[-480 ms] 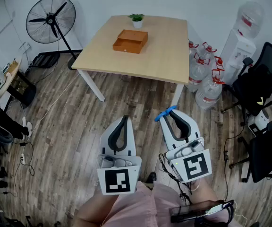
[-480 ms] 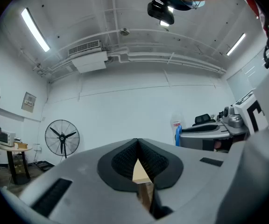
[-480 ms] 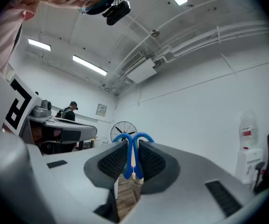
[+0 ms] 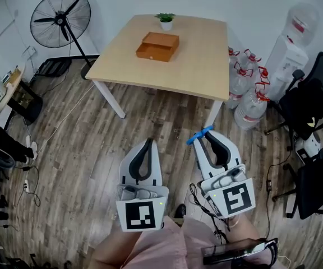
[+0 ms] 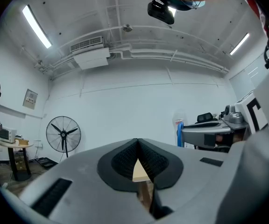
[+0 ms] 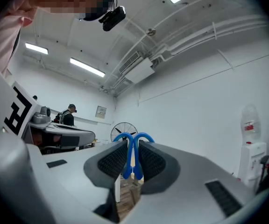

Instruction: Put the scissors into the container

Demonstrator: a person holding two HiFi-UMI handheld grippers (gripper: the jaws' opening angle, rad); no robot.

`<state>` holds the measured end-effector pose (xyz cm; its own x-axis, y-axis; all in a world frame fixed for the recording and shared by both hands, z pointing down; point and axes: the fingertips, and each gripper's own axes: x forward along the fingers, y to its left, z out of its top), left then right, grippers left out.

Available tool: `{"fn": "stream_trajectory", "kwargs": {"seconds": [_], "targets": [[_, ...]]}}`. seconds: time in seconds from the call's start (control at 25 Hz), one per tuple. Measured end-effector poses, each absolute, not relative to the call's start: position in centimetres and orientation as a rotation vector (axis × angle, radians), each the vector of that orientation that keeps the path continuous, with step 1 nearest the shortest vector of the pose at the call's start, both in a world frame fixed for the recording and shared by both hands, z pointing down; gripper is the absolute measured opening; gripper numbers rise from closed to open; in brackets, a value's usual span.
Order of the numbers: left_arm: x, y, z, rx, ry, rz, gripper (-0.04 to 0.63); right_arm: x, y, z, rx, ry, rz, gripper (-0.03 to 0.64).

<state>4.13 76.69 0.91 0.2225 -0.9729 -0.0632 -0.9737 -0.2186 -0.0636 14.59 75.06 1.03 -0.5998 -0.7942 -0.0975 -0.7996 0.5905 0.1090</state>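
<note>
My right gripper (image 4: 203,135) is shut on blue-handled scissors (image 4: 199,134); in the right gripper view the blue handle loops (image 6: 132,157) stick up between the dark pads. My left gripper (image 4: 147,141) is shut with nothing in it, its pads meeting at the tip (image 5: 138,141). Both hang low over the wooden floor, well short of the table. The container, an open orange-brown wooden box (image 4: 157,46), sits on the light wooden table (image 4: 195,72) far ahead. Blades of the scissors are hidden.
A small potted plant (image 4: 165,20) stands at the table's far edge. A floor fan (image 4: 55,20) is left of the table. Water bottles (image 4: 245,88), a dispenser (image 4: 291,43) and black office chairs (image 4: 310,102) crowd the right. Cables lie on the floor at left.
The view has shifted slightly; the right gripper with the scissors has drifted a little right and down in the head view. The left gripper is almost unmoved.
</note>
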Motion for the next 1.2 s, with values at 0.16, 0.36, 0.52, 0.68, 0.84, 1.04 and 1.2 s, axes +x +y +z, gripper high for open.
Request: {"fn": "stream_trajectory", "kwargs": {"seconds": [0.16,0.36,0.52,0.68,0.84,1.04,1.2], "targets": [[1.7,73.9,2.1,-2.387,1.946,0.021,0.005,12.9,72.1,1.7,-1.394,2.777,0.215,0.077],[-2.3,67.6,2.8,-2.359,1.975,0.006,0.005,9.9,66.2,3.4,-1.407,2.795,0.190,0.077],[-5.9,61.8,2.6,-2.349,1.976,0.008,0.005,6.7,60.5,3.5,-1.416,2.792,0.193,0.077],[-8.8,56.8,2.2,-2.370,1.948,0.010,0.005,3.5,55.4,2.5,-1.434,2.775,0.210,0.077],[-10.6,52.9,1.4,-2.374,1.907,0.031,0.005,1.4,51.7,1.8,-1.454,2.756,0.245,0.077],[-12.1,49.5,1.1,-2.391,1.875,0.046,0.005,-0.2,48.6,1.2,-1.481,2.743,0.271,0.077],[-12.1,47.4,1.7,-2.418,1.856,0.023,0.005,-0.1,46.5,1.6,-1.513,2.737,0.256,0.077]]}}
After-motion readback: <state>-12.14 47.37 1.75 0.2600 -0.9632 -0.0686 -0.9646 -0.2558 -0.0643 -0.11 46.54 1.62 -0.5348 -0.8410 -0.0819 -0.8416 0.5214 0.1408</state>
